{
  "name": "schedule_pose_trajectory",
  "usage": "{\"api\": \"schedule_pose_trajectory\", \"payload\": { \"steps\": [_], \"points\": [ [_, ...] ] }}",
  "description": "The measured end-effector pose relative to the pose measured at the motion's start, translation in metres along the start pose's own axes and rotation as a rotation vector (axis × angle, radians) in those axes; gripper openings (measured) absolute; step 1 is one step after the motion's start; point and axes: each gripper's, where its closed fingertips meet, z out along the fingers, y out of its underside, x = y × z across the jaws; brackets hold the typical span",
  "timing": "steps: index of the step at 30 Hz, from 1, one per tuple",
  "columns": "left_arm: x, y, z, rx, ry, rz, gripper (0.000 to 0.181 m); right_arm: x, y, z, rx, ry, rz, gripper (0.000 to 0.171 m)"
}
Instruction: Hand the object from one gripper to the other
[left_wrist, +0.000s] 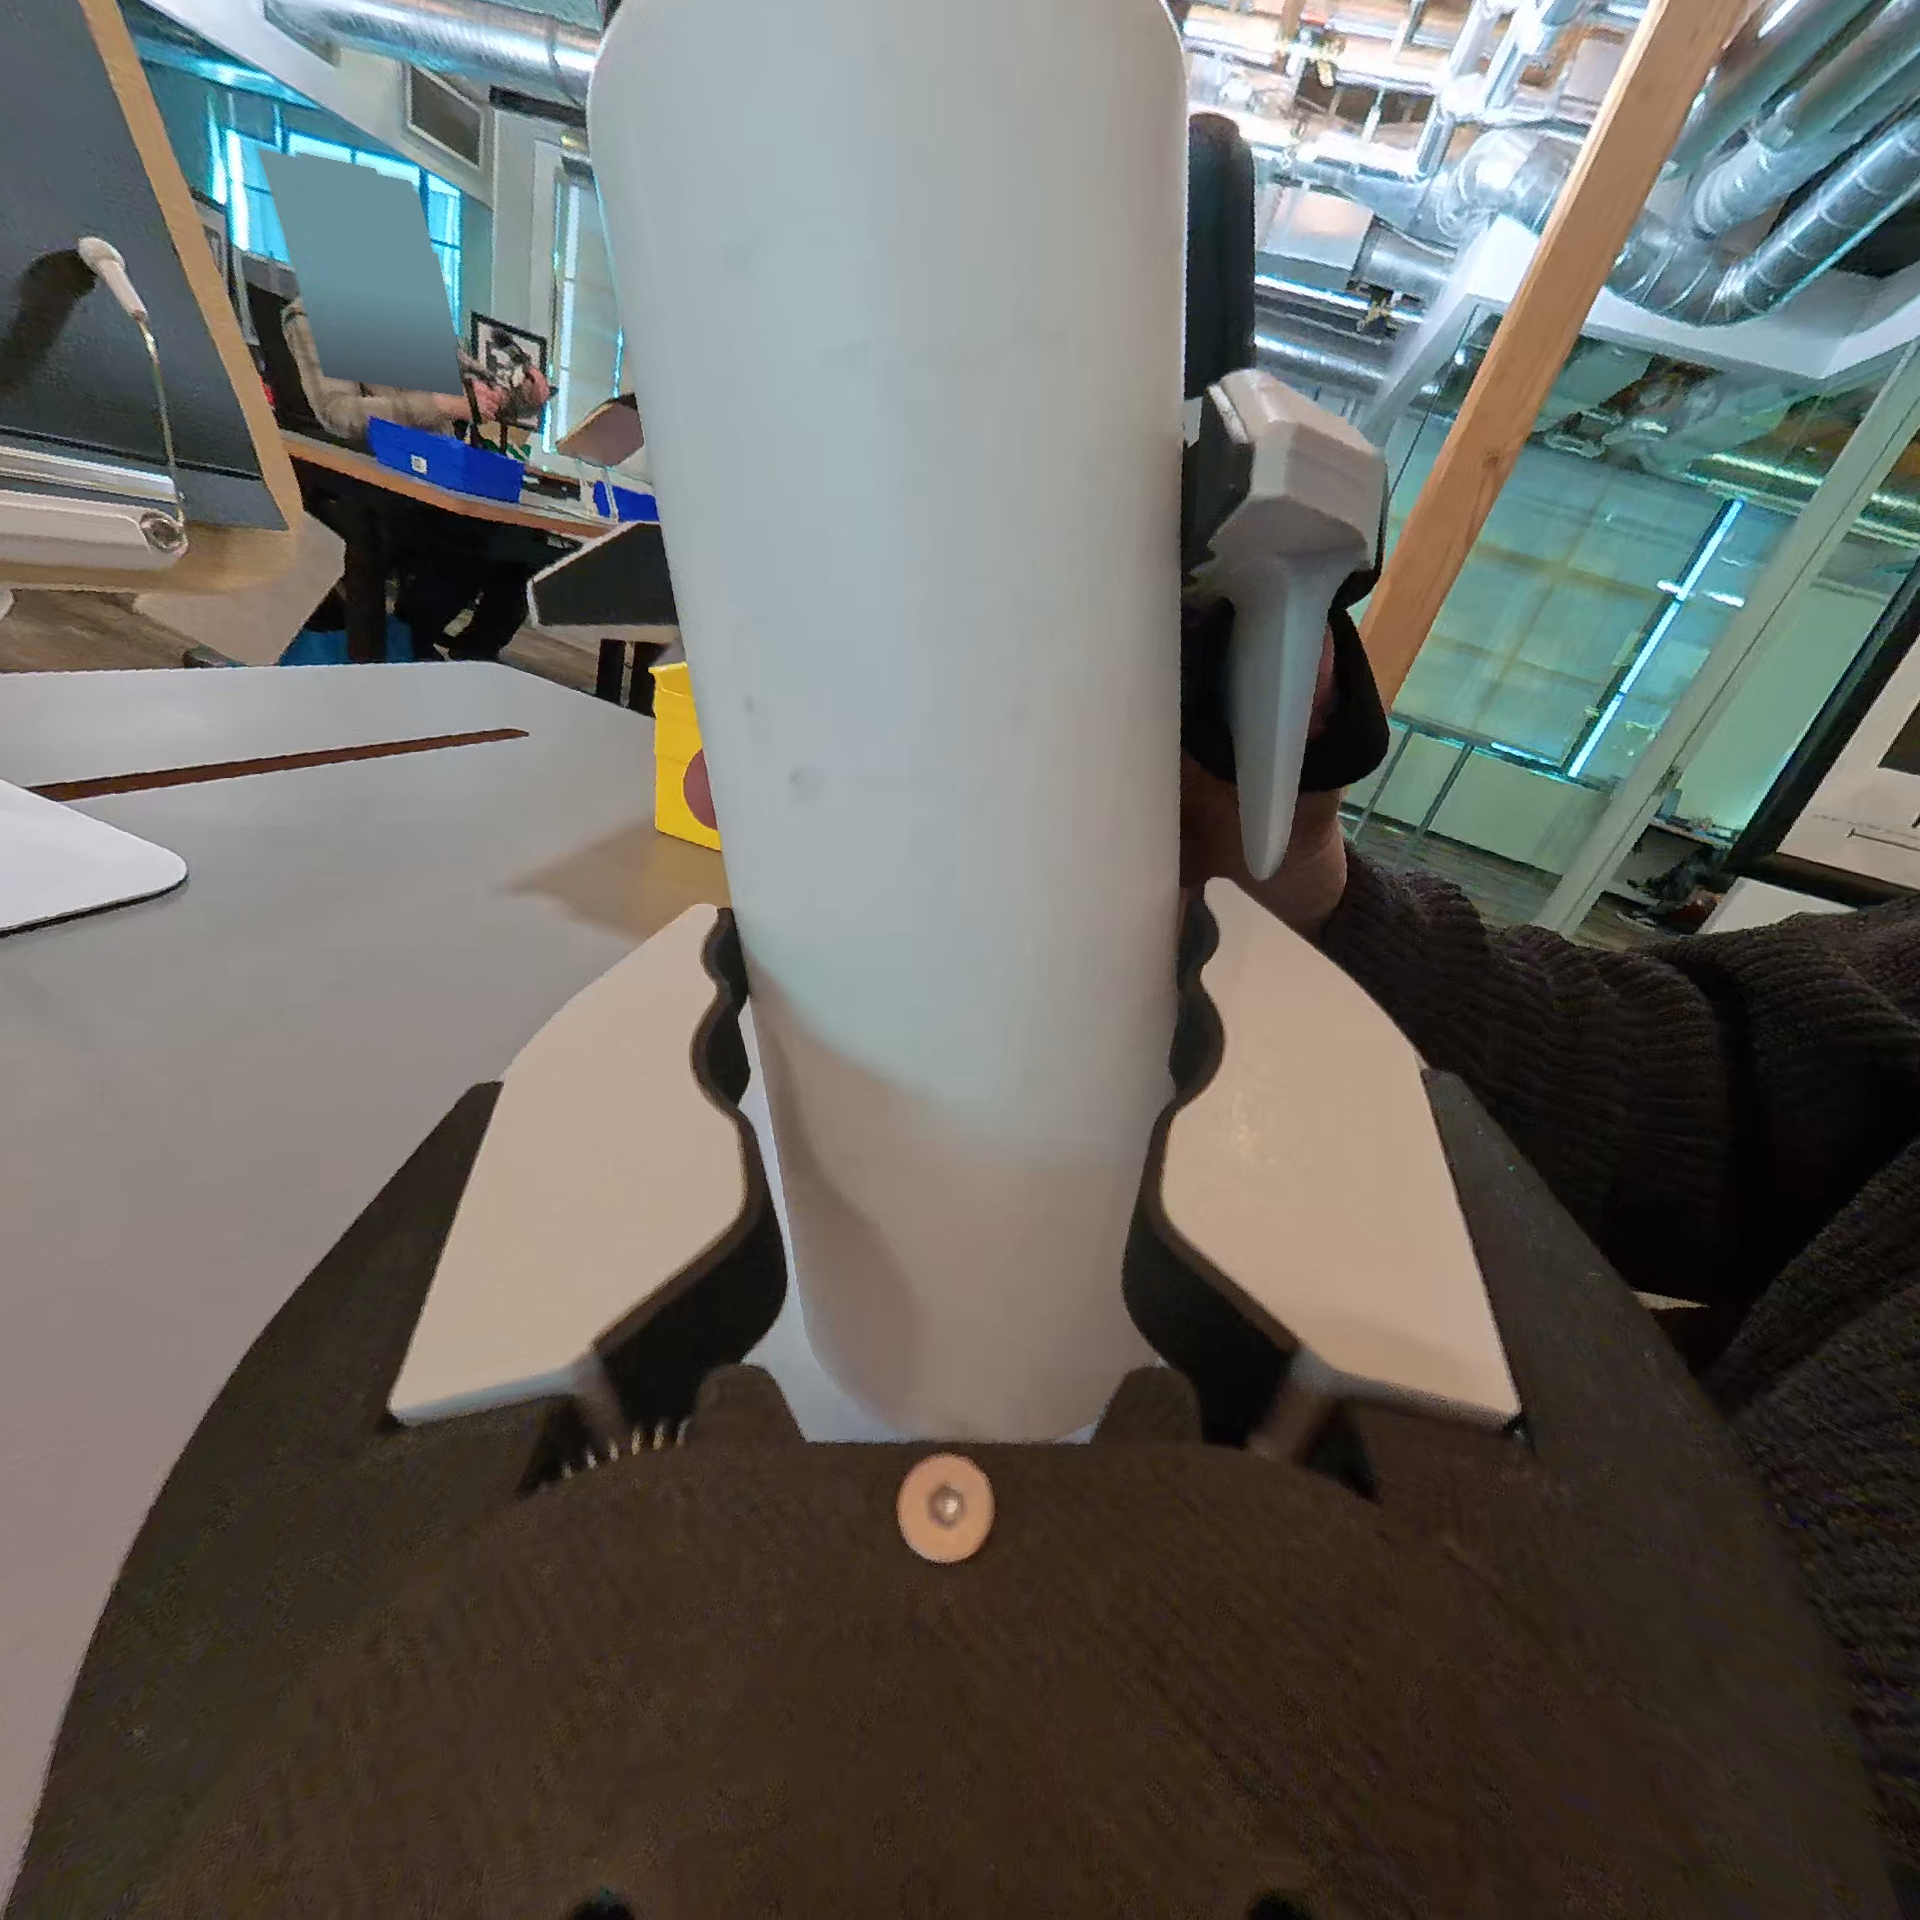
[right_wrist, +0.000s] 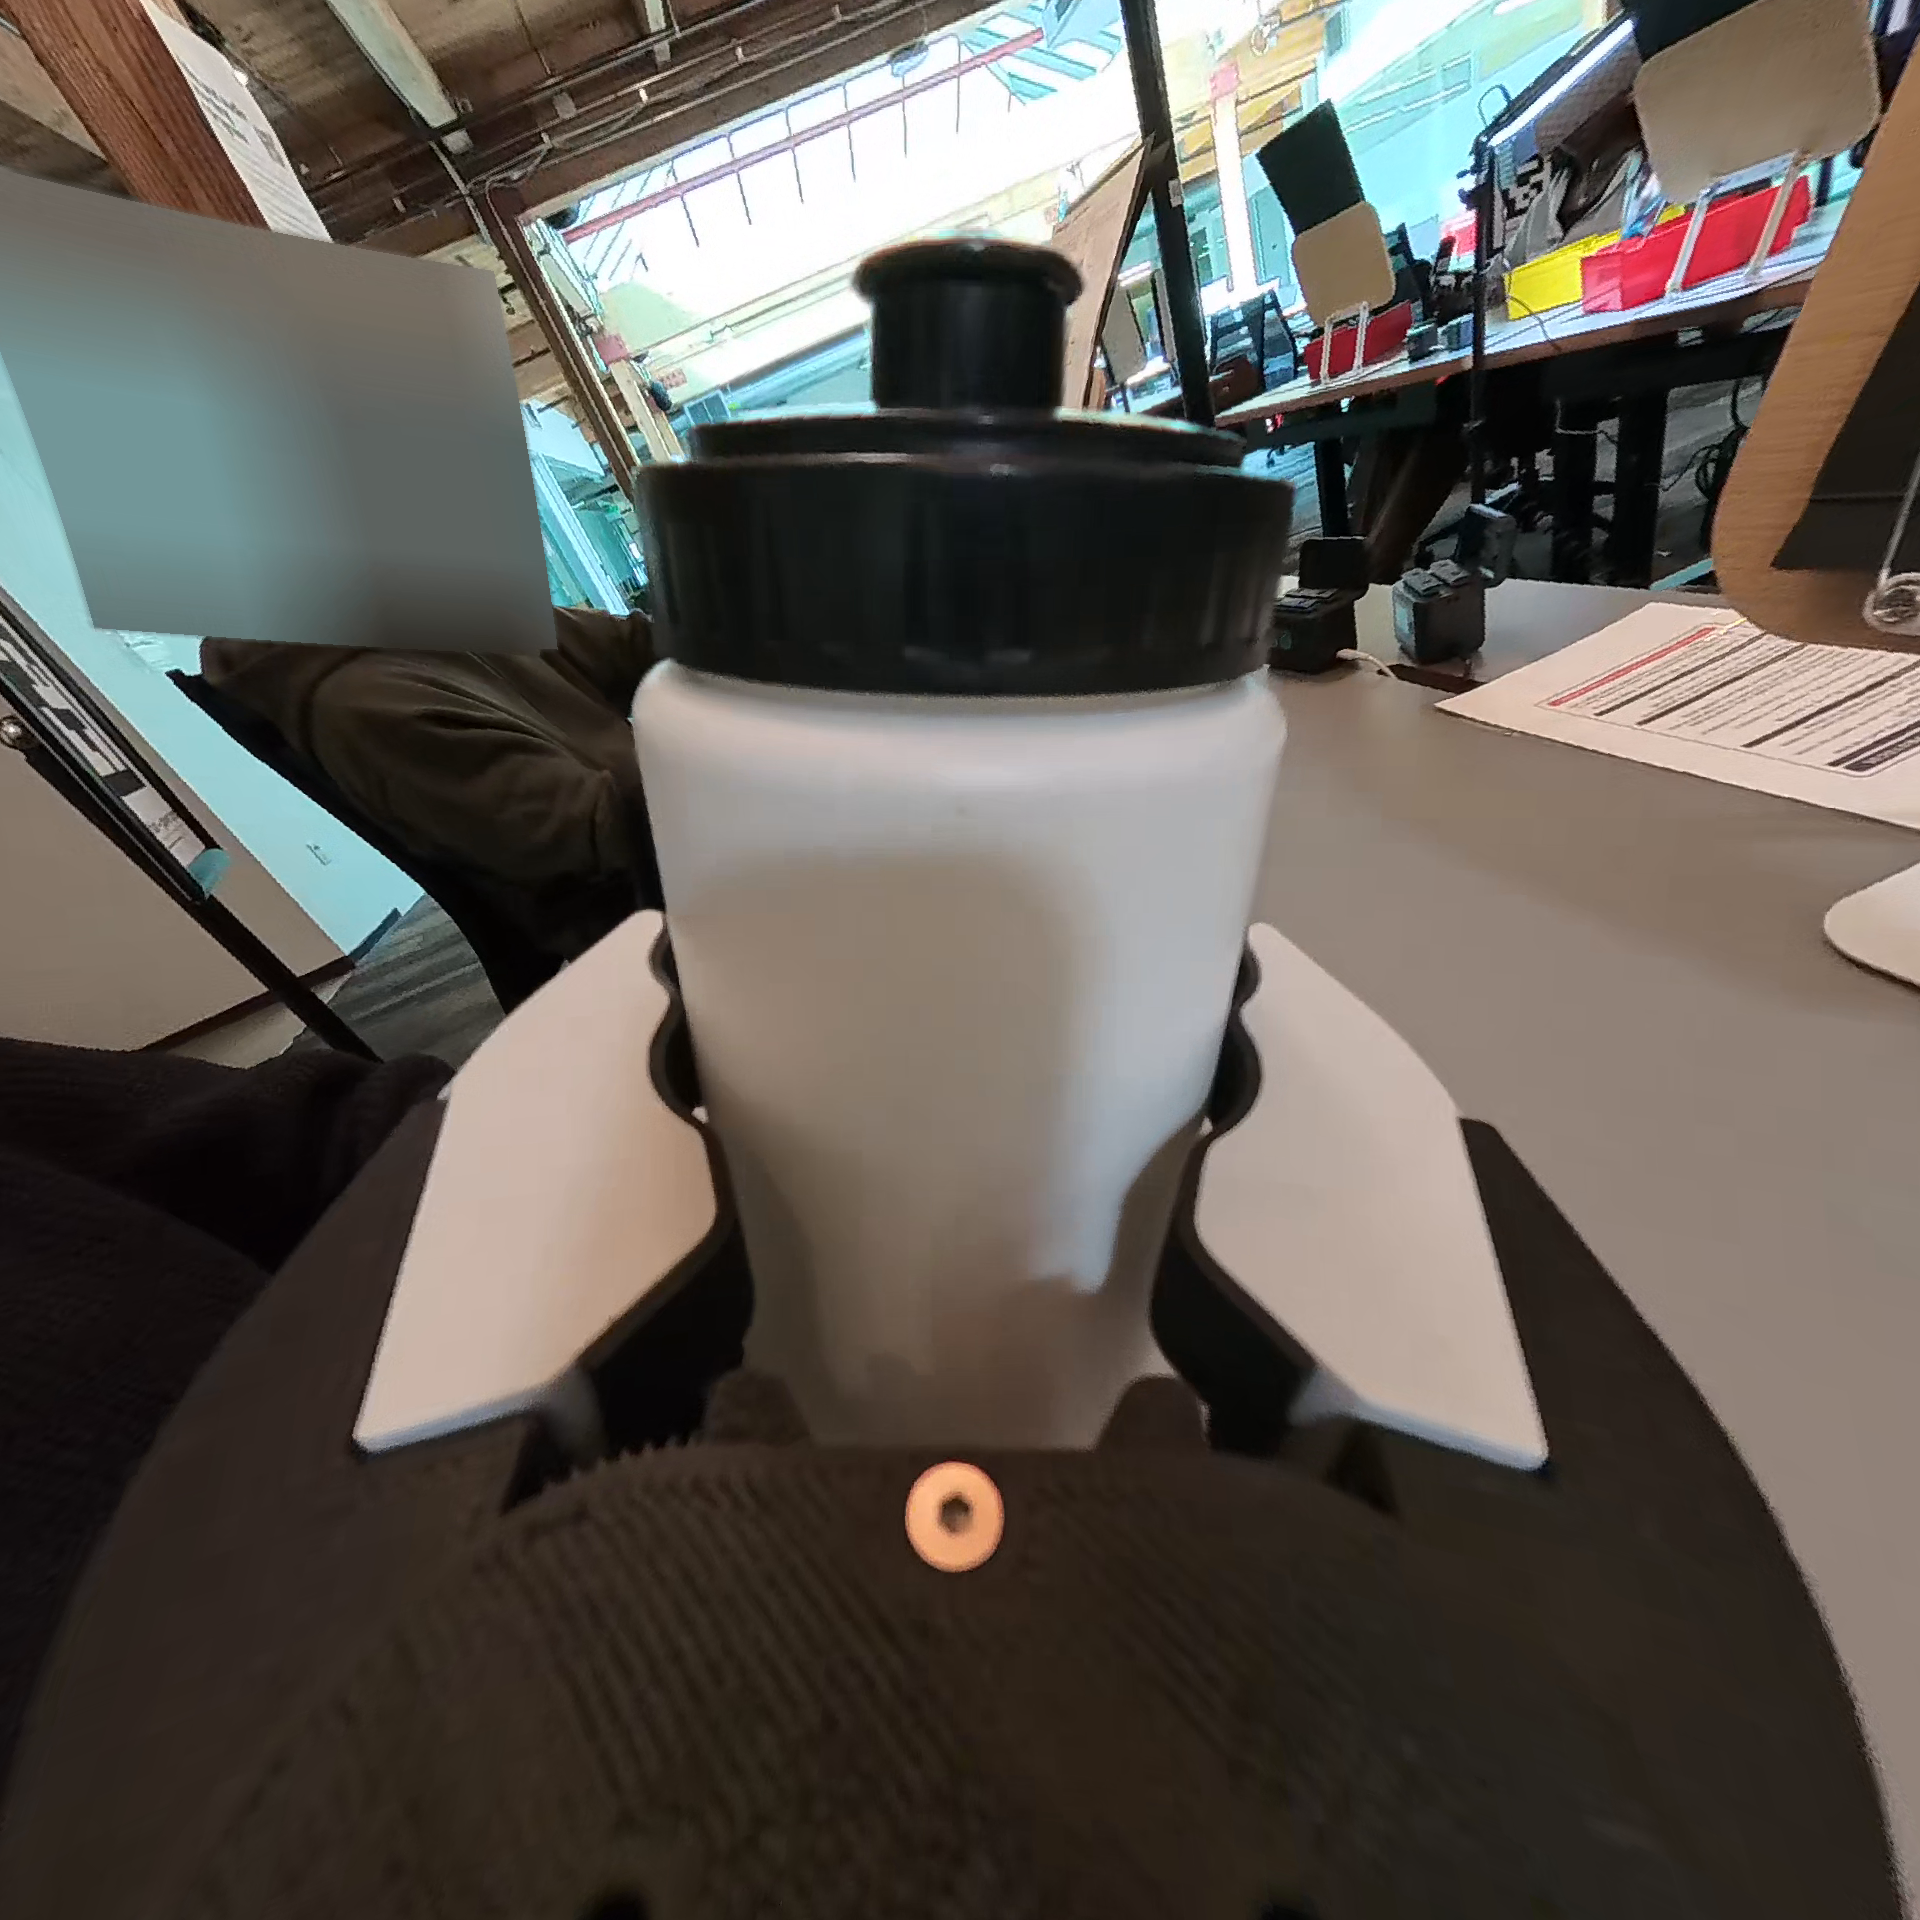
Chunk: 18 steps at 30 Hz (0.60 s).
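A white plastic bottle (left_wrist: 904, 520) with a black screw cap (right_wrist: 956, 561) is held in the air over a grey table. My left gripper (left_wrist: 956, 935) is shut on the bottle's body, with both dark pads against its sides. In the right wrist view the same bottle (right_wrist: 956, 883) stands upright between the fingers of my right gripper (right_wrist: 956, 956), whose jaws stand wide and do not press on it. The right gripper's grey trigger (left_wrist: 1288, 582) and the gloved hand on it show beside the bottle in the left wrist view.
The grey table (left_wrist: 260, 987) carries a yellow box (left_wrist: 681, 758), a white monitor foot (left_wrist: 62, 873) and a printed sheet (right_wrist: 1714, 707). A dark knitted sleeve (left_wrist: 1610, 1091) lies at the right. A seated person (right_wrist: 436, 748) is behind at the left.
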Motion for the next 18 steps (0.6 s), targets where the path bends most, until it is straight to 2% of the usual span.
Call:
{"api": "schedule_pose_trajectory", "payload": {
  "steps": [3, 6, 10, 13, 18],
  "points": [
    [-0.004, 0.001, -0.001, 0.010, -0.020, 0.023, 0.081, 0.007, -0.002, -0.004, 0.007, 0.034, -0.007, 0.099],
    [-0.009, 0.005, -0.001, -0.002, -0.055, 0.063, 0.088, 0.016, -0.017, -0.017, 0.025, 0.077, -0.018, 0.099],
    [-0.011, 0.009, 0.000, -0.008, -0.070, 0.065, 0.088, 0.038, -0.056, -0.059, 0.049, 0.222, -0.093, 0.099],
    [-0.014, 0.010, 0.000, -0.007, -0.089, 0.064, 0.085, 0.062, -0.094, -0.118, 0.048, 0.431, -0.180, 0.099],
    [-0.020, 0.012, 0.000, -0.012, -0.105, 0.054, 0.080, 0.114, -0.137, -0.260, 0.037, 0.972, -0.363, 0.099]
  ]
}}
